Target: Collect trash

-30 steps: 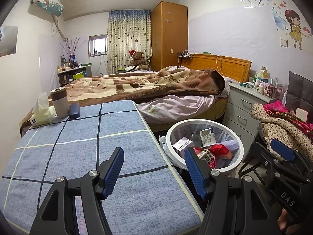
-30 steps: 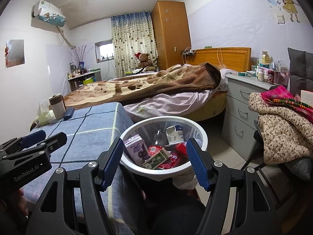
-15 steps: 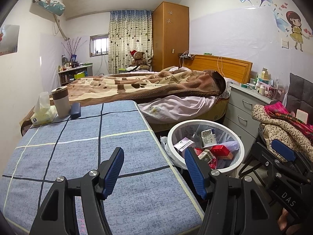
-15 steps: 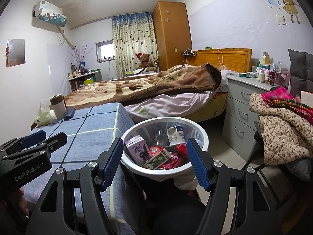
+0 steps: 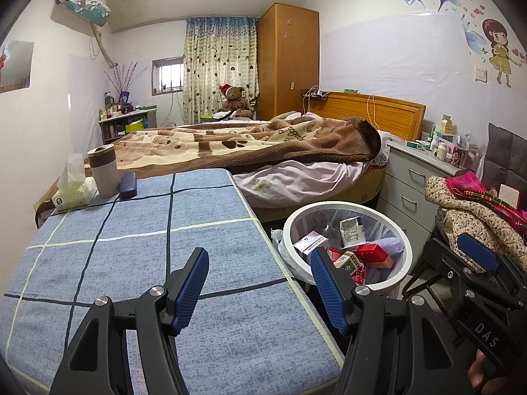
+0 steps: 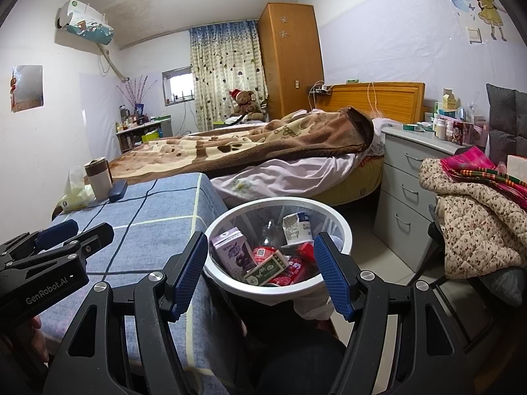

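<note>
Nothing shifted since earlier frames, we count two grippers, left gripper (image 5: 260, 283) and right gripper (image 6: 260, 275) both agape and empty, one wastebasket (image 6: 342, 230) holding several cartons.

The lower part of the trash basket (image 6: 342, 230) is hidden behind the right gripper (image 6: 260, 273) and a dark trouser leg (image 6: 296, 355). Items deep in it are covered by the top cartons; labels too small to read. In left view the basket's near rim (image 5: 388, 283) is cut by the left gripper (image 5: 260, 283). Small bottles on the nightstand (image 6: 411, 164) can't be told apart.
</note>
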Demonstrator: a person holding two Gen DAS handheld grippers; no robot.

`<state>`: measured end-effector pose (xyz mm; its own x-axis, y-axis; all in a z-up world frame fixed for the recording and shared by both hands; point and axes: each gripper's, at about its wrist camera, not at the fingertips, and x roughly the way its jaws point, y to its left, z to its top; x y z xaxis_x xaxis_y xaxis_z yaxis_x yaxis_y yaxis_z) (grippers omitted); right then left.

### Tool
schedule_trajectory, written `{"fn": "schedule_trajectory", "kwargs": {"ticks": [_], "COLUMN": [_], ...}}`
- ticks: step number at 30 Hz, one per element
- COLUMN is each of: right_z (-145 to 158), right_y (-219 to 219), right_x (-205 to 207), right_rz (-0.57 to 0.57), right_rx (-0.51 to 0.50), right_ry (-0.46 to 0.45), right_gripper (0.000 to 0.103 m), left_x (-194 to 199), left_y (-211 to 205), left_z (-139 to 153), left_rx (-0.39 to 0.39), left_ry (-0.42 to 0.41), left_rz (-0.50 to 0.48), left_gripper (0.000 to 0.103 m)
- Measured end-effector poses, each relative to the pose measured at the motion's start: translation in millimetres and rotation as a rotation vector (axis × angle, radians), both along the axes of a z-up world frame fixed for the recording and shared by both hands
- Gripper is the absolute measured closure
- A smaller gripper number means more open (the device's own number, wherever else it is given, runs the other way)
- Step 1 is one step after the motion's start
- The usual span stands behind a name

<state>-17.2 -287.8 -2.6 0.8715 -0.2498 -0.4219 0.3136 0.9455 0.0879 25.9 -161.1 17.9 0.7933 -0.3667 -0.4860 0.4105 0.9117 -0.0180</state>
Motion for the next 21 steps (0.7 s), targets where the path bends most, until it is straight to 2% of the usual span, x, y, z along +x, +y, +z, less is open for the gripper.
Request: {"fn": "schedule_trajectory", "kwargs": {"ticks": [21], "right_z": [2.4], "right_y": [4.6], "right_x": [1.9], "right_rz": [0.004], "right_rx": [-0.004], "right_ry": [0.001], "right_gripper": [0.035], "left_x": [1.4], "left_y": [5.2], "left_z": [4.3], "left_rx": [-0.001], "left_ry": [0.0], "left_rz": [0.005], "left_gripper": [0.039]}}
